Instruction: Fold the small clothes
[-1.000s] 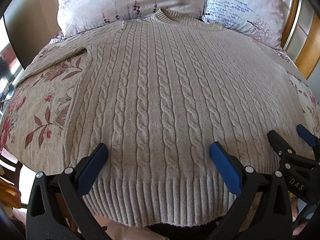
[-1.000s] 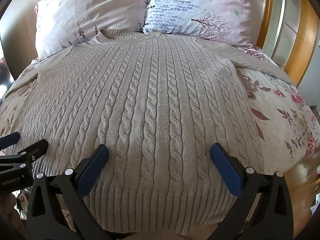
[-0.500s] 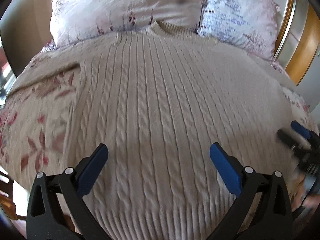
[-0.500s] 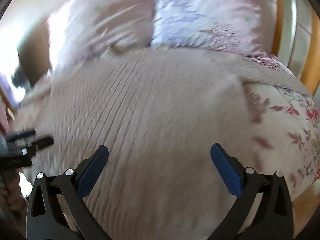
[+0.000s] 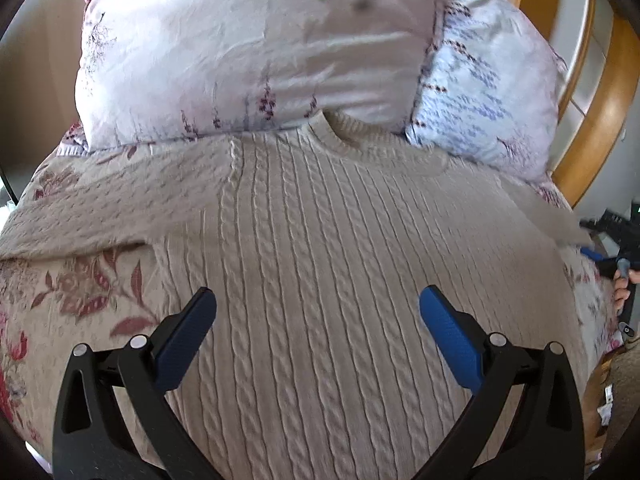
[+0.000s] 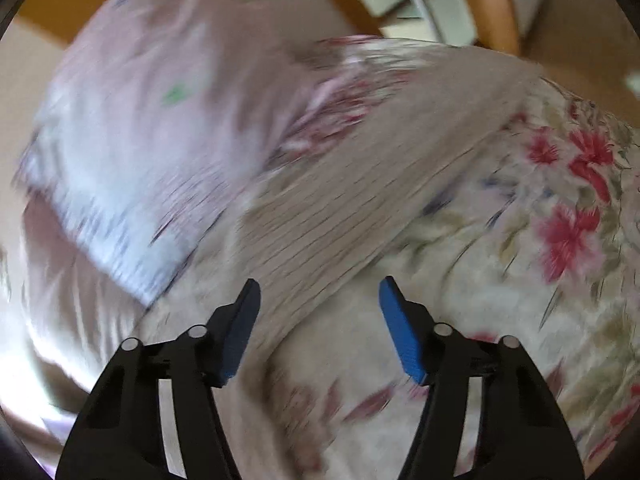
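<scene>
Sleeve ahead of my right tongs (image 6: 320, 328).
Sweater (image 5: 340, 280) sleeve (image 6: 360, 208) runs seven to one o'clock; these tongs closing, nothing gripped. Left tongs (image 5: 318, 336) open, empty.

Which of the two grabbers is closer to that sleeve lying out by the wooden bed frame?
The right. The right gripper, jaws closing with nothing pinched yet, hovers right over that sleeve. The left gripper hangs open over the sweater's body, well away from it.

Right tongs (image 6: 318, 320) now over the sweater's (image 6: 340, 208) sleeve beside the pillow (image 6: 132, 152), closing, rolled.
</scene>
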Demonstrator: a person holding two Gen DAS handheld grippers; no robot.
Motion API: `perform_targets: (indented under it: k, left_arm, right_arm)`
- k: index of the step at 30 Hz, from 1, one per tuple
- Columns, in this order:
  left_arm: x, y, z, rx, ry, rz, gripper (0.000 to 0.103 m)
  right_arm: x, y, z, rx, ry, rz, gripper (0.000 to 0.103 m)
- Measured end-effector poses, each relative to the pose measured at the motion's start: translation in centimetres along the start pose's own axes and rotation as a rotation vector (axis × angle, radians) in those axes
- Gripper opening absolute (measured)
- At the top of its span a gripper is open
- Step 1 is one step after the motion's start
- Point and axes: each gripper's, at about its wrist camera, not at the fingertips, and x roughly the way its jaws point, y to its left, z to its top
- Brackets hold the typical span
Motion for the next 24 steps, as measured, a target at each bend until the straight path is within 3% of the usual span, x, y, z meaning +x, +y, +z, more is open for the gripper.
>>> perform_targets:
  k: [4,10,16,20,24]
  left_arm:
    - [0.7,0.4,1.0,-0.01,-0.034,-0.019,0.101]
    - [2.1,0.5,1.7,-0.028,-0.017,-0.047,0.101]
    - [3.2,0.5,1.8,-0.054,-0.005,-0.087,0.101]
    - [3.7,1.2,1.6,-0.101,0.006,-0.12,0.101]
    - [3.8,2.0,1.5,-0.143,0.009,-0.151,0.101]
  right_arm:
    - [1.3,-1.5,1.0,0.068,-0.008,-0.012,0.051]
    - [1.3,-1.2,1.1,0.057,-0.043,-0.016,0.042]
    - [1.6,-2.0,1.6,0.073,-0.076,-0.018,0.025]
    - [1.6,-1.0,1.5,-0.008,-0.114,-0.096,0.012]
    - [0.4,2.1,1.3,-0.153,-0.207,-0.136,0.01]
